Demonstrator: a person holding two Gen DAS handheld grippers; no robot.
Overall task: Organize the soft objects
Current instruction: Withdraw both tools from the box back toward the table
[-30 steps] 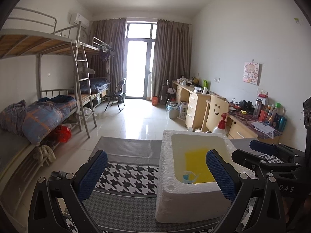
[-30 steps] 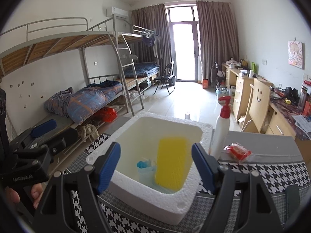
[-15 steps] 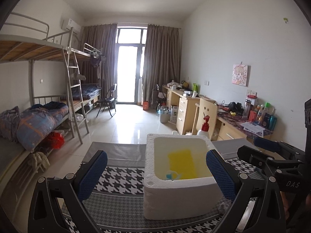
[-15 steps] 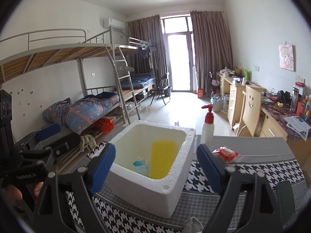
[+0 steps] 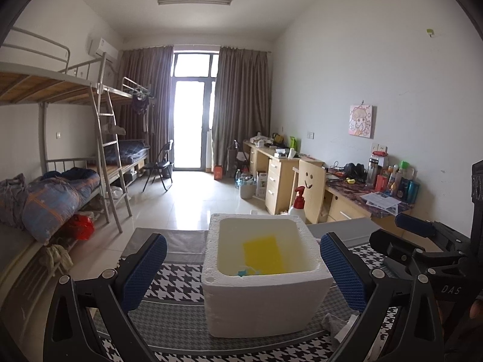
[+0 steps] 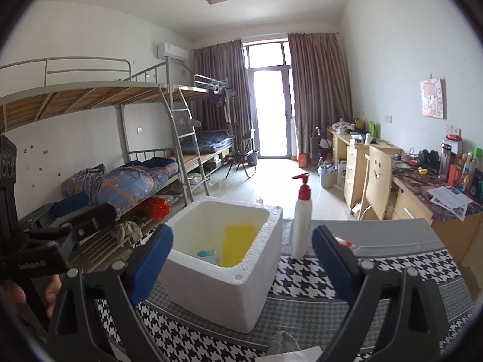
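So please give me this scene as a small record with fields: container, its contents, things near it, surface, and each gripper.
container: white foam box, open top
contents: yellow sponge; small blue item
beside box: pump bottle with red top, upright
in front of box: whitish cloth on the mat
surface: houndstooth mat
left gripper: open, holds nothing
right gripper: open, holds nothing

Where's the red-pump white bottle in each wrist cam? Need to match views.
Left wrist: pump bottle sits just right of center, behind the far right corner of the foam box, mostly hidden by it.
Right wrist: pump bottle stands in full view, right of center, beside the foam box.
Shared landmark: yellow sponge inside the box.
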